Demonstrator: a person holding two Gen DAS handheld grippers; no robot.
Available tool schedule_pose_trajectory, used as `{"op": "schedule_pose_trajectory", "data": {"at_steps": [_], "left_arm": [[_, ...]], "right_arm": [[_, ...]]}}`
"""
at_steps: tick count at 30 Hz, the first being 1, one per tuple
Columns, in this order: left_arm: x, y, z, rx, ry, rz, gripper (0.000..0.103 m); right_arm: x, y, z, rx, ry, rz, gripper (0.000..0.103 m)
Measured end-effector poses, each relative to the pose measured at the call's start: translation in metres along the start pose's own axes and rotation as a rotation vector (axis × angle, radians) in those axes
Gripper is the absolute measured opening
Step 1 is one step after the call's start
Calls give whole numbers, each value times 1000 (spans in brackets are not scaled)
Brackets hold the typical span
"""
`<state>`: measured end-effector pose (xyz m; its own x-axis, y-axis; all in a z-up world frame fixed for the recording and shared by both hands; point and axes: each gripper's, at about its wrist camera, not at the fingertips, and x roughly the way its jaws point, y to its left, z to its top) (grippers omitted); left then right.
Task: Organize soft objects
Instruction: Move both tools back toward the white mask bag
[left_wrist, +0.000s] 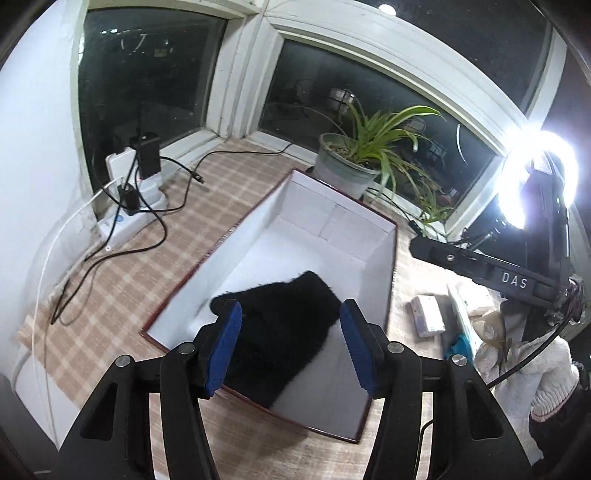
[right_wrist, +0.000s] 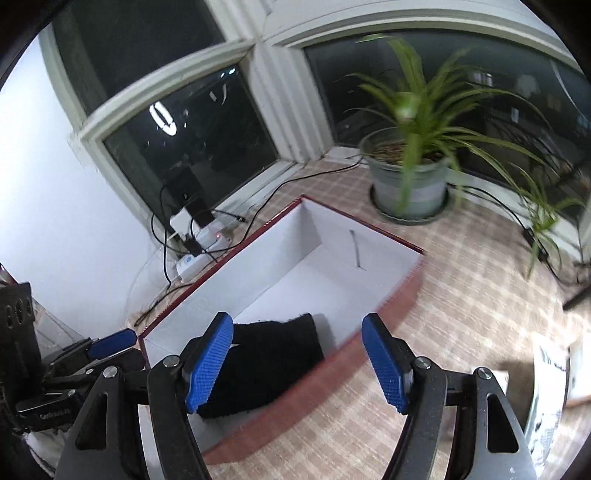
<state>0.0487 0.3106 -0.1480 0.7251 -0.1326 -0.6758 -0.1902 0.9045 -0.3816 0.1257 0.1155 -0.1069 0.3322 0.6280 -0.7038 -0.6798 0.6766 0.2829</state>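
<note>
Left hand-held gripper: 2 blue-padded fingers spread wide, nothing between them, poised above the near end of the box. Right hand-held gripper: also spread wide and empty, over the near right edge of the box; this view is motion-blurred.

Box: open, rectangular, white inside with a dark red outer rim, sitting on the desk, which carries a beige plaid cloth. In the right wrist view the box shows its red outer wall.

Black fuzzy soft item: lies on the white floor of the box at its near end, close to the left wall, free of both grippers. Right wrist view shows the same item in the near part of the box, partly hidden behind the left blue pad.

Right of the box in the left wrist view: a white knitted soft item beside the box and apart from it, plus small packets; details there too cluttered to tell.

Potted plant with long green leaves stands just beyond the far end of the box, by the window. Power strip with plugged chargers and black cables sits at the far left against the wall. Ring light glares at the right edge. The left gripper's blue pad shows at the left edge of the right wrist view.
</note>
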Motion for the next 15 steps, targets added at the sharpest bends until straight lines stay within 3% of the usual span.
{"op": "schedule_pose_trajectory", "data": {"at_steps": [7, 15], "left_arm": [[-6, -31, -10, 34, 5, -41, 55], [-9, -69, -23, 57, 20, -95, 55]], "right_arm": [[-52, -37, -27, 43, -76, 10, 69], [-114, -79, -69, 71, -87, -60, 70]]}}
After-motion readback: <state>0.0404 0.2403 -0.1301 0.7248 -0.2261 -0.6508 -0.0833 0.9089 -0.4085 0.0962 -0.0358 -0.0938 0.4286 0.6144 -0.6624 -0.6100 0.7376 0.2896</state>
